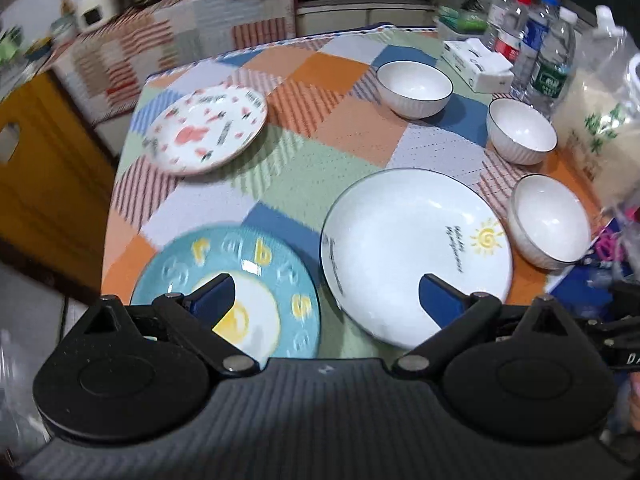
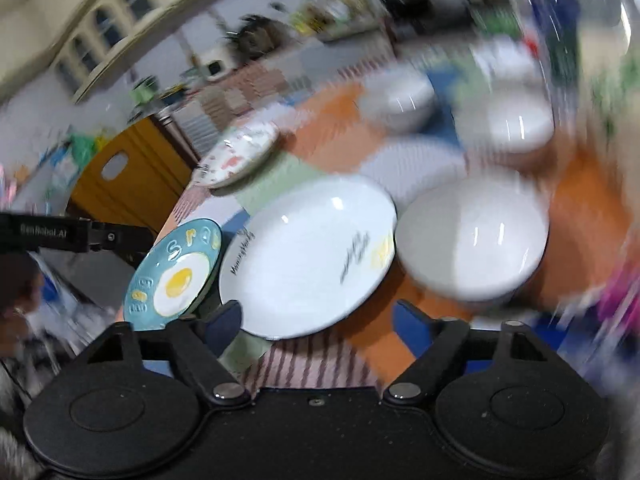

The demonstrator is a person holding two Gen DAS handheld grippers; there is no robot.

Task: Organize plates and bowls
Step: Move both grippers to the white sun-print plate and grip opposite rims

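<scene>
- While both tools hang above the table's near edge, the left gripper (image 1: 326, 292) gapes wide and empty, lower centre.
- The right gripper (image 2: 316, 320) is likewise parted, holding nothing.
- Blue plate (image 1: 256, 256) lies lower left, white plate (image 1: 404, 240) just beside it.
- Bare cloth (image 1: 304, 168) separates them from the patterned plate (image 1: 208, 128), upper left.
- Three bowls (image 1: 414, 88) line the right.

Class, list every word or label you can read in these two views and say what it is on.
"SenRobot.AI": black bar, roughly read.
Raised yellow letters "r a b" and "s": blue egg plate; rest unclear.
Cursive script: white sun plate, too blurred.
Bottle labels: unreadable.
Green characters: rice bag, unreadable.
</scene>
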